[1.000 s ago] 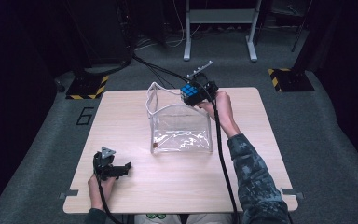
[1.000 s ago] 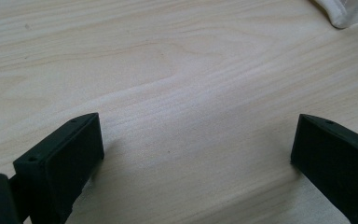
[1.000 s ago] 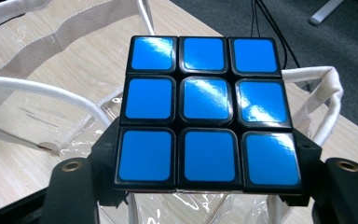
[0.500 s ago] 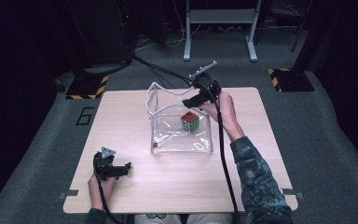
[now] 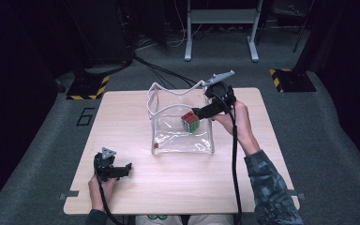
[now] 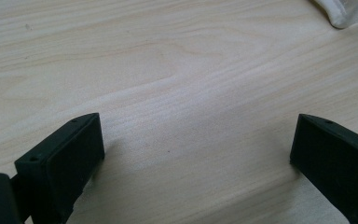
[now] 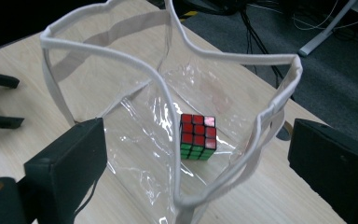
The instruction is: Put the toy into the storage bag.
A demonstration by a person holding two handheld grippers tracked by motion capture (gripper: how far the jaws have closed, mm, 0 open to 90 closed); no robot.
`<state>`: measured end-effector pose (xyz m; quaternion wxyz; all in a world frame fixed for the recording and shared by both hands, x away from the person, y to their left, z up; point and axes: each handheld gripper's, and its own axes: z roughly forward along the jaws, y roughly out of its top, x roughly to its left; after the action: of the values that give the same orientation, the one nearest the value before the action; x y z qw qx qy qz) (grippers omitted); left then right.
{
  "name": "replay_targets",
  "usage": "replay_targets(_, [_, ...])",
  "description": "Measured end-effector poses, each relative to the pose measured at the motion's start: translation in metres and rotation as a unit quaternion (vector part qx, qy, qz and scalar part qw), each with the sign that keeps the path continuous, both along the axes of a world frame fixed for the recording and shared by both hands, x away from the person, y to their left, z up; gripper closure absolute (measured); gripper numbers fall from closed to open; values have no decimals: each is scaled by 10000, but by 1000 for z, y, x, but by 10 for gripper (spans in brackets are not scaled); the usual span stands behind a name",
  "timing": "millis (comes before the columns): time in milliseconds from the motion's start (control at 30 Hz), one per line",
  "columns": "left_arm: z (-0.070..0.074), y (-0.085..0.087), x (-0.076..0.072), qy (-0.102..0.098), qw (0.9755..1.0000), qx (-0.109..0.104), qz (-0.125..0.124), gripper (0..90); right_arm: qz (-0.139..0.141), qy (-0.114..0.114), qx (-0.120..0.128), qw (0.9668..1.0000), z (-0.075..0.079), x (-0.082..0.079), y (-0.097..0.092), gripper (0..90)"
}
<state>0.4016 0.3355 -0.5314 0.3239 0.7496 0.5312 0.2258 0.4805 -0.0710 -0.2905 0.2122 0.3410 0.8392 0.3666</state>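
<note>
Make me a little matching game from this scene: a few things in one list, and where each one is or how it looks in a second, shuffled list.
Things:
1. puzzle cube
2. clear bag
3. left gripper
4. right gripper

Descriptions:
A. jaws open, low over bare wood near the table's front left
B. stands open in the middle of the table, white-trimmed
C. lies inside the bag, red face up
D. jaws open, at the bag's rim on the right

Pairs: 1-C, 2-B, 3-A, 4-D
</note>
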Motion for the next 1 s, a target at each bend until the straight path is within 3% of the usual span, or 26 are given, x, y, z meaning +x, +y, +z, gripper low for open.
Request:
replay_targets(400, [0, 0, 0, -3, 10000, -4, 6, 25, -31, -154, -66, 9999, -25, -28, -22, 28])
replay_targets(667, [0, 0, 0, -3, 10000, -5, 9, 25, -106, -174, -83, 9998, -55, -43, -33, 34])
replay_targets(1000, [0, 0, 0, -3, 10000, -2, 8, 25, -312, 168, -25, 9994, -102, -51, -50, 37])
